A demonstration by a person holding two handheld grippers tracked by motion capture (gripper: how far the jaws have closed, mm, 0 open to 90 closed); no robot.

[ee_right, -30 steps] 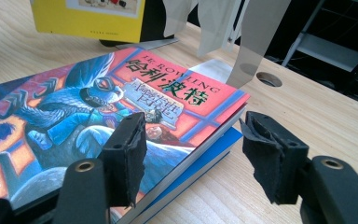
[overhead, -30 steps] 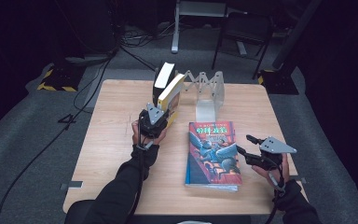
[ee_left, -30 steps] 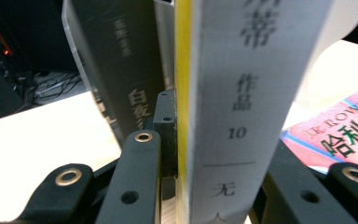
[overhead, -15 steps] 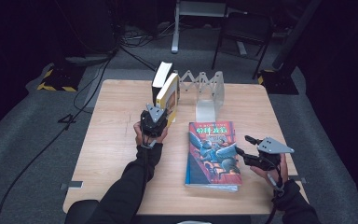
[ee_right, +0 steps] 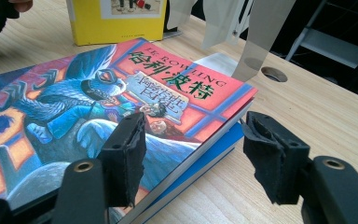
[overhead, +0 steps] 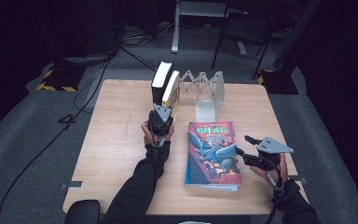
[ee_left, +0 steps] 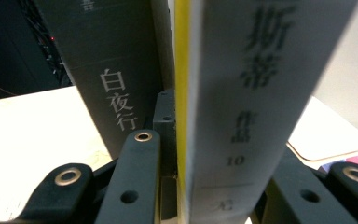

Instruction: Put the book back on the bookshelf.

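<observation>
Two books stand upright at the left end of a white folding rack (overhead: 206, 88): a black one (overhead: 161, 79) and, beside it, a yellow-covered, grey-spined one (overhead: 172, 89). My left gripper (overhead: 161, 113) is shut on the spine of the grey-spined book (ee_left: 242, 116), and the black book (ee_left: 116, 84) presses against its left side. A colourful illustrated book (overhead: 212, 151) lies flat on the table with a blue edge beneath it. My right gripper (overhead: 242, 144) stands open at that book's right edge. One jaw is over the cover (ee_right: 98, 102) and the other is off the edge; right gripper (ee_right: 193, 140).
The wooden table (overhead: 116, 140) has bare room on its left half and along the far right. The rack's empty white dividers (ee_right: 256, 32) stand just behind the flat book. Cables (overhead: 98, 79) and a chair (overhead: 242, 32) are on the dark floor behind the table.
The yellow-covered book leaned to the right before; now it stands nearly upright against the black book, pushed by my left gripper. My right gripper has barely moved.
</observation>
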